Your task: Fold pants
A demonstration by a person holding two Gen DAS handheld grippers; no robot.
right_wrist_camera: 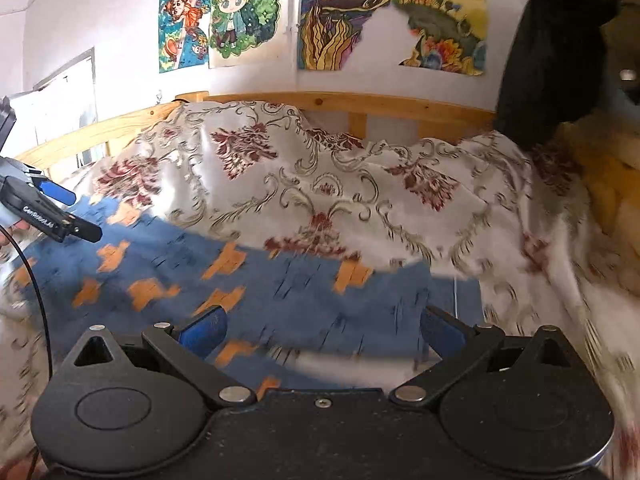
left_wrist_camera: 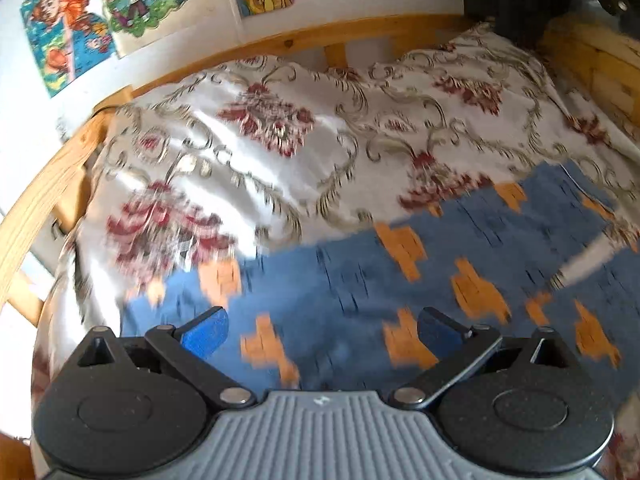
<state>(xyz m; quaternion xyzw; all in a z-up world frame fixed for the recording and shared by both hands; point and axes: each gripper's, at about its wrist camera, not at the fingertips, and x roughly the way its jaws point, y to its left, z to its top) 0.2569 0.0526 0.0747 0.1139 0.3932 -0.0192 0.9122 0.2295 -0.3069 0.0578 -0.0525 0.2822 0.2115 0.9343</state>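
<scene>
Lying on a floral bedspread (right_wrist_camera: 360, 200), blue pants (right_wrist_camera: 280, 292) beneath drawings (right_wrist_camera: 320, 16).

White lettering on the left tongs (right_wrist_camera: 68, 212) seems to start "Gen", the rest too blurred to read.

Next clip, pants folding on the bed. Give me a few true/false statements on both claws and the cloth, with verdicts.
1. The left claw is open. True.
2. The right claw is shut on the pants. False: its fingers are spread apart, with nothing clamped.
3. The blue pants with orange patches lie on a floral bedspread. True.
4. The wall behind the bed is bare. False: colourful drawings hang there.
</scene>
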